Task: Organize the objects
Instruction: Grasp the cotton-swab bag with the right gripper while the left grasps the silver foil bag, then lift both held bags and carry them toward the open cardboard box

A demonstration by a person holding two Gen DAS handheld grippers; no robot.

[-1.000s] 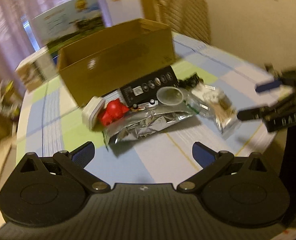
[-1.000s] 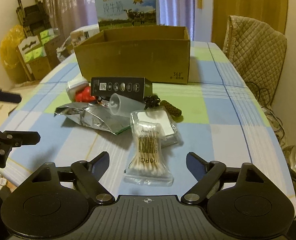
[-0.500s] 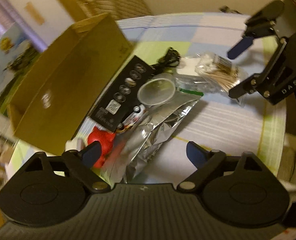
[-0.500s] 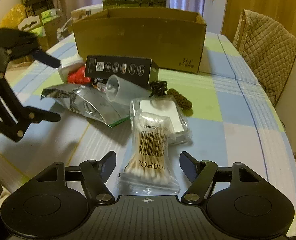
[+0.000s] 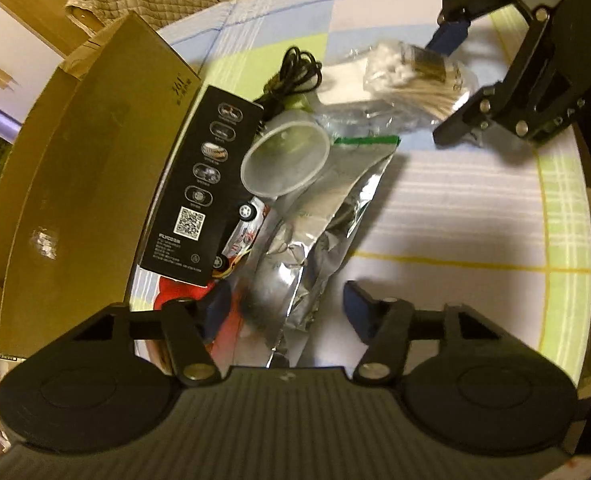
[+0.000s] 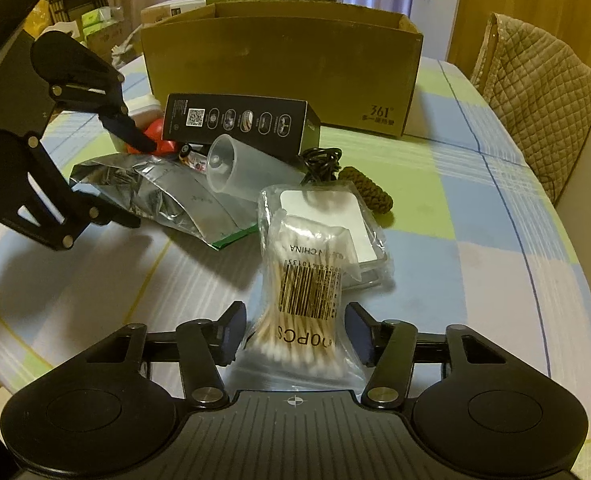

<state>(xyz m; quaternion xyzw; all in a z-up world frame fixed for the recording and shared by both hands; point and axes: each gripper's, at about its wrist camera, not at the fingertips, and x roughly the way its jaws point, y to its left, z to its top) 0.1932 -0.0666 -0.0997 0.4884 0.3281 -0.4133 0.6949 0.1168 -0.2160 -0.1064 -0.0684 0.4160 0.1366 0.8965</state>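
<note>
On the checked tablecloth, a pile of things lies in front of an open cardboard box. My left gripper is open and straddles the near end of a crumpled silver foil bag. A bag of cotton swabs lies between the fingers of my right gripper, which is open with both pads just clear of the plastic. The left wrist view also shows the right gripper around the swab bag. The left gripper hangs over the foil bag at the left of the right wrist view.
A black carton leans by the box, with a clear plastic cup on its side in front. A toy car, a red object, a black cable and a braided brown piece lie around. A quilted chair stands at the right.
My left gripper swung in from the table edge and dropped over the foil bag's end. My right gripper moved forward until the swab bag sat between its fingers, which narrowed slightly.
</note>
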